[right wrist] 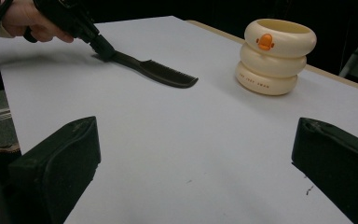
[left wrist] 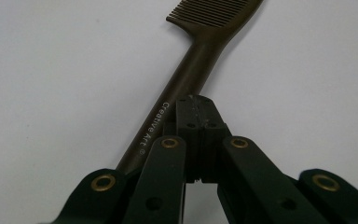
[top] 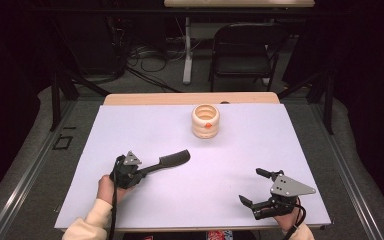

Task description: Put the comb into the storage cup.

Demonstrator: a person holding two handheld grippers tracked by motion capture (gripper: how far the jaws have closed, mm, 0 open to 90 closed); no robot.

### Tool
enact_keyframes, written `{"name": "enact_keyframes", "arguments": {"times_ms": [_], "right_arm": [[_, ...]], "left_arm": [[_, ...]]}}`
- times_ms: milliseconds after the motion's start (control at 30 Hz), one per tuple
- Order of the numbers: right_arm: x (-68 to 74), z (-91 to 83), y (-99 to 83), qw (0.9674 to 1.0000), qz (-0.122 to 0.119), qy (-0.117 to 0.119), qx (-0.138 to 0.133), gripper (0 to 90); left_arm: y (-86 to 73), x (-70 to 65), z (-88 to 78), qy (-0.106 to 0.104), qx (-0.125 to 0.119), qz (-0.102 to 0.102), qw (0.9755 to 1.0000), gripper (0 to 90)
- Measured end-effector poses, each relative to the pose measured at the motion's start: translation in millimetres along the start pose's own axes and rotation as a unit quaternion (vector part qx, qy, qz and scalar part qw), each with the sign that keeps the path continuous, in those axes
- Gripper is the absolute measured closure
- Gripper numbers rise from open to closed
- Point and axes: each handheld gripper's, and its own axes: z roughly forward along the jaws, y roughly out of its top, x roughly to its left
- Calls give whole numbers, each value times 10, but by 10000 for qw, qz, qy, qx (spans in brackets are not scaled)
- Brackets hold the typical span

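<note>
Left gripper (top: pixel 141 173) clamps comb (top: pixel 172 159) handle, teeth end pointing toward holder (top: pixel 205 120).

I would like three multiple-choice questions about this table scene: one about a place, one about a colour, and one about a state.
1. Where does the cream holder stand on the white table?
A. near the far edge
B. at the near left corner
C. between the right gripper's jaws

2. What colour is the comb?
A. white
B. dark brown to black
C. orange

3. How does the right gripper stand?
A. shut on the comb
B. shut on the holder
C. open, with nothing between its jaws

Key: 1 A, the high view shows it close to the far edge. 2 B, the left gripper view shows its dark handle and teeth. 3 C, its own view shows the jaws wide apart over bare table.
</note>
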Motion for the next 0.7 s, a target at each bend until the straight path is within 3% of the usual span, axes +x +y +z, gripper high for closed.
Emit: {"name": "enact_keyframes", "arguments": {"times_ms": [333,367,400,433,467,533,600,633,700], "right_arm": [[4,-9,1,10000,5,-25,-2,6],[0,-16,2,10000,-6,-25,-20,6],[0,-16,3,10000,-5,-23,-23,6],[0,-15,3,10000,0,-7,-19,6],[0,-15,3,10000,0,-7,-19,6],[4,-12,3,10000,5,12,-30,6],[4,-14,3,10000,4,18,-22,6],[0,-15,1,10000,1,11,-32,6],[1,-14,1,10000,3,12,-27,6]], "left_arm": [[-5,-6,-17,-65,-15,14,10000,887],[8,-38,-31,-154,21,129,9998,836],[8,-38,-31,-154,21,129,9998,815],[36,-95,-70,-191,7,294,9994,784],[36,-95,-70,-191,7,294,9994,747],[82,-170,-142,-183,-38,525,9984,689],[98,-193,-161,-192,-56,551,9983,652],[114,-215,-185,-191,-77,627,9978,547],[121,-220,-191,-187,-75,637,9978,464]]}}
